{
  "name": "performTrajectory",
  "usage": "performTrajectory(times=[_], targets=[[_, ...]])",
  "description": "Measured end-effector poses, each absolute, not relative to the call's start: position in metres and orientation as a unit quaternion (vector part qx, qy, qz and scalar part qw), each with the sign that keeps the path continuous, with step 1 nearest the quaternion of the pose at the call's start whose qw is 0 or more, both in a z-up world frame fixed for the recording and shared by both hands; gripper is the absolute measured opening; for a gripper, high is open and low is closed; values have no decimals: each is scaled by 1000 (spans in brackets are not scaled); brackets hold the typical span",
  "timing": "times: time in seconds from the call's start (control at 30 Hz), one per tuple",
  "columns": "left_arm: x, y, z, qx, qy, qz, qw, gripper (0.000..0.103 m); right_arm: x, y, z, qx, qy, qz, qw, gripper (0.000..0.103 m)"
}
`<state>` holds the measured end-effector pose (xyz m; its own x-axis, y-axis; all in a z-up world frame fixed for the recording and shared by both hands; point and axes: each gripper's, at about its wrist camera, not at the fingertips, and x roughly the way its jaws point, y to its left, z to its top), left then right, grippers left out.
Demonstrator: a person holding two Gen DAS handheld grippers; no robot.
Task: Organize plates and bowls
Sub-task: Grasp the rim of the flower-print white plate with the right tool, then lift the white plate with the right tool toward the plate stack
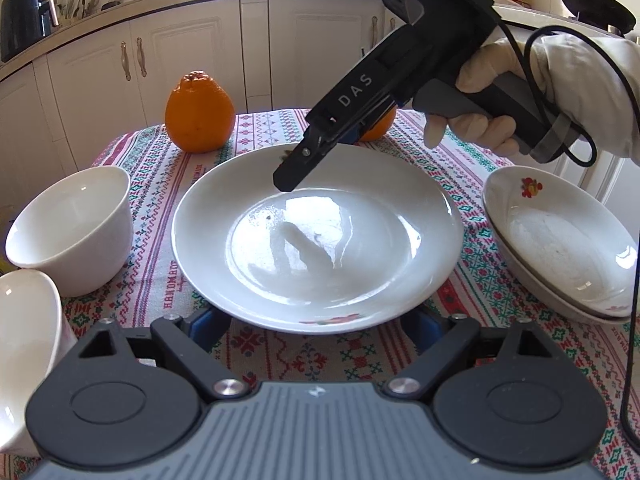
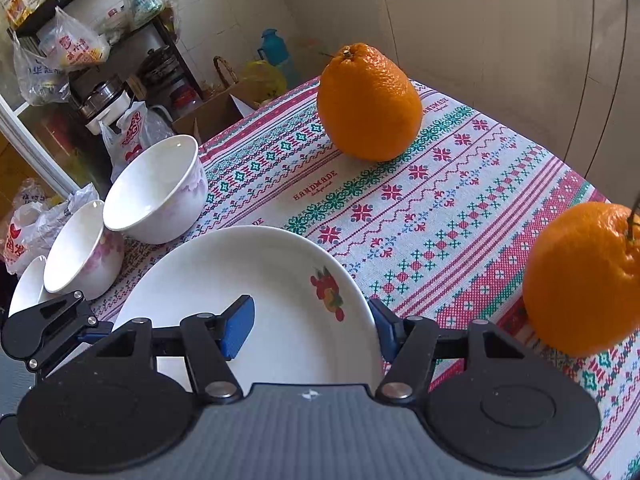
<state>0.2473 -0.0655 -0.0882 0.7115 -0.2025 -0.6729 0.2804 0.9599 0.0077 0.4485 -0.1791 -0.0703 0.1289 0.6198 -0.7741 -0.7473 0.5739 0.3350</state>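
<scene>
A large white plate [image 1: 320, 236] lies on the patterned tablecloth in the middle of the left wrist view. My left gripper [image 1: 316, 330] is open, its blue pads on either side of the plate's near rim. My right gripper [image 1: 290, 176] hangs over the plate's far rim. In the right wrist view it [image 2: 314, 326] is open, one blue pad over the plate [image 2: 280, 304], the other just outside the rim. Two white bowls [image 1: 72, 228] [image 1: 24, 352] stand at the left; they also show in the right wrist view [image 2: 156, 188] [image 2: 82, 248]. A stack of shallow flowered plates [image 1: 560, 240] sits at the right.
Two oranges stand on the far side of the table [image 2: 368, 104] [image 2: 584, 280]. The table's edge runs behind them, with white cabinets [image 1: 180, 52] beyond. A black cable [image 1: 628, 320] hangs down at the right. Bags and a shelf [image 2: 80, 52] stand off the table's left.
</scene>
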Motion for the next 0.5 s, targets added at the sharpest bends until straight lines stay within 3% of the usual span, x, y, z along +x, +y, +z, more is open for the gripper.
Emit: performTrajectory(times=[0.5], targets=[[219,-76,-58,71,347,-164,921,91,403,-216,-37,-46,462,427,775,68]])
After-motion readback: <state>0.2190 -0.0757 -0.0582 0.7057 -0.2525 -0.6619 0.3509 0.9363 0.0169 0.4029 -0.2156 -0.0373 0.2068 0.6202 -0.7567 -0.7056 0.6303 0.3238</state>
